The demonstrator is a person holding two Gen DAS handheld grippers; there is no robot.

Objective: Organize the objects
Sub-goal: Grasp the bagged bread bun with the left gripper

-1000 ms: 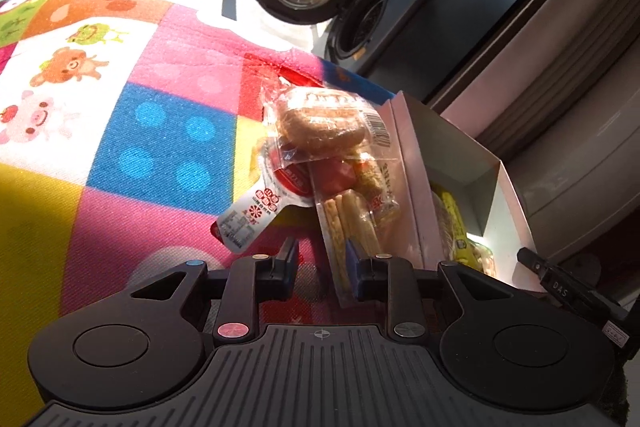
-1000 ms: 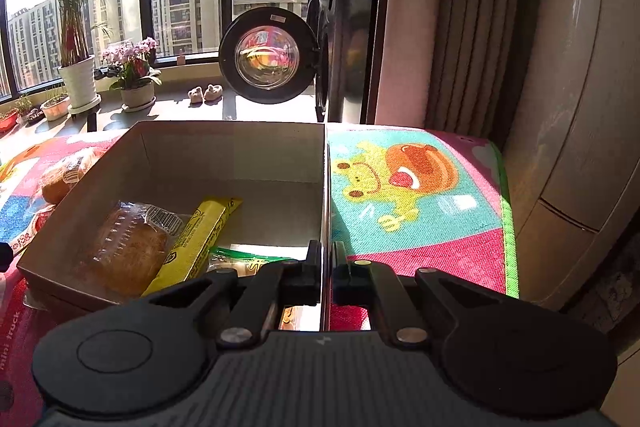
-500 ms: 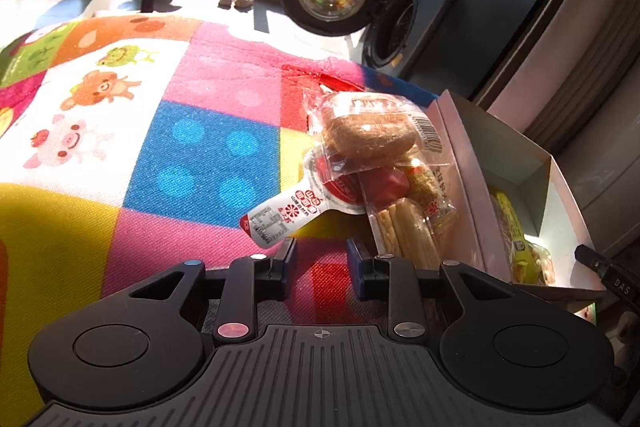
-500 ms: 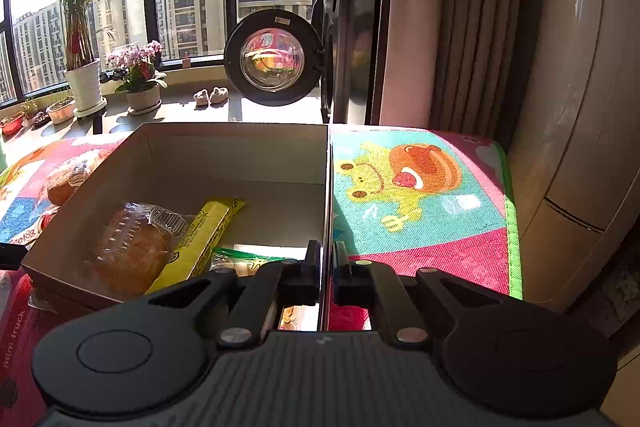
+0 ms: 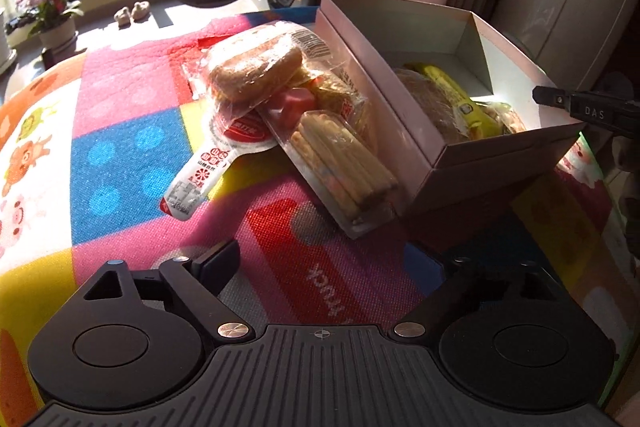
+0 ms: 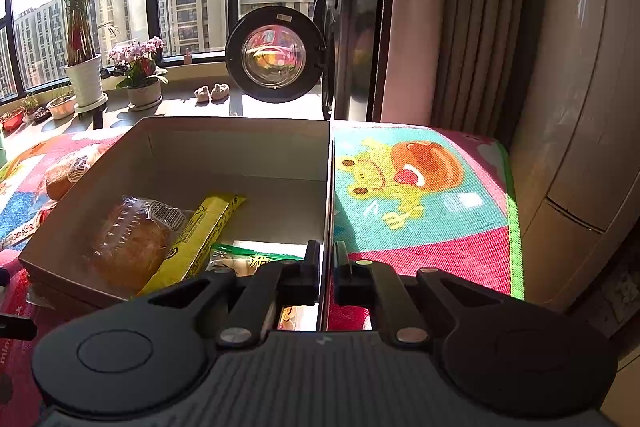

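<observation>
Over the play mat [image 5: 120, 163], left tongs [image 5: 336, 259] gape wide, empty; right tongs [image 6: 327, 269] pinch the box [image 6: 326, 187] wall.

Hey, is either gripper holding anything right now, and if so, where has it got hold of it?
The right gripper is shut on the open grey cardboard box, pinching its right side wall near the front corner. The left gripper is open and holds nothing.

Black tongs [image 5: 334, 259], ribbed housing, round side discs, silver pivot screws.
</observation>
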